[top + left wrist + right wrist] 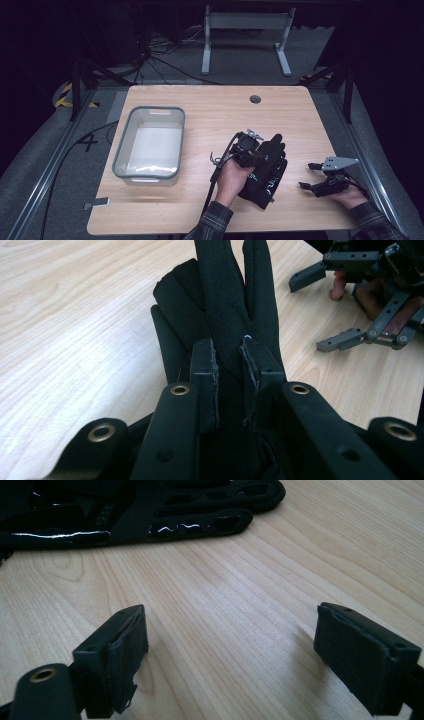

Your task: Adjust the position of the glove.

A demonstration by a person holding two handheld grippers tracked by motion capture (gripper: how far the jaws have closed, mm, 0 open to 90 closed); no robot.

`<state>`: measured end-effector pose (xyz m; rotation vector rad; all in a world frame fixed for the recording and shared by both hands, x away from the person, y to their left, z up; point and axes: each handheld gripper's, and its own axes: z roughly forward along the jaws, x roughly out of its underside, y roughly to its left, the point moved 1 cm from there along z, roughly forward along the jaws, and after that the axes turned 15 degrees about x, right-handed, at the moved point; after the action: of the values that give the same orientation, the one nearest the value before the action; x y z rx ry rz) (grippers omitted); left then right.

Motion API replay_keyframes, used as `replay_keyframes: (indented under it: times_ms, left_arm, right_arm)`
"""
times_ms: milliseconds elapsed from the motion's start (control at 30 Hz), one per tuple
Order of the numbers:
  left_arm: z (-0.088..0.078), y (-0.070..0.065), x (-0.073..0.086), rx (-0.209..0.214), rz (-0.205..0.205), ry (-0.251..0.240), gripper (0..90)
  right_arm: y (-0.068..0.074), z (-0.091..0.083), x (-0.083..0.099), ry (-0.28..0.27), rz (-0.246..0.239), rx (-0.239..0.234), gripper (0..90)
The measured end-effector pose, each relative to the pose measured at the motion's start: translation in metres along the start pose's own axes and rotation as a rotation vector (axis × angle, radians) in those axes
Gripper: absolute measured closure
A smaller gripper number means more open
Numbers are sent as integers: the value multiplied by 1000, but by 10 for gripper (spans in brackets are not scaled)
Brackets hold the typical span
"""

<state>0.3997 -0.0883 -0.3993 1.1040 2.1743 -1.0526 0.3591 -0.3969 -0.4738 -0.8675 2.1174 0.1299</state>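
Pinching a black fabric glove point(220, 315) between its two pads, the left gripper point(230, 370) is clamped on the cloth near the base of the glove's fingers; jaws nearly together w/ fabric bunched between. The glove is matte knit on that side, soft and creased, fingers pointing away from the camera in the left gripper view. In the high view the glove point(267, 172) sits right of centre on the pale wood-grain table point(210, 110), partly lying on the top, w/ the left gripper point(247, 147) over its upper end. The right gripper view shows the glove's other face point(150, 510): glossy rubbery strips and slotted finger panels, plus small raised lettering too blurred to read. The right gripper point(227, 645) stands wide apart, nothing between the worn, ragged-edged black pads, hovering just above bare wood, near the glove but not touching. A translucent rectangular plastic bin w/ grey rim point(150, 142) sits well apart at table's left.
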Motion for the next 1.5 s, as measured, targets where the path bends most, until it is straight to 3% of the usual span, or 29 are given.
replay_keyframes:
  times_ms: [200, 833, 1033, 1333, 1500]
  left_arm:
    - [15, -8, 4, 12, 2, 4, 776]
    - [50, -14, 19, -34, 17, 35, 762]
    - [51, -13, 20, -39, 9, 34, 746]
    - [47, -13, 18, -23, 4, 10, 566]
    - [37, -11, 14, -37, 14, 0, 536]
  right_arm:
    - [0, 0, 0, 0, 0, 0, 144]
    - [0, 0, 0, 0, 0, 0, 144]
    - [0, 0, 0, 0, 0, 0, 145]
    - [0, 0, 0, 0, -1, 0, 144]
    - [0, 0, 0, 0, -1, 0, 144]
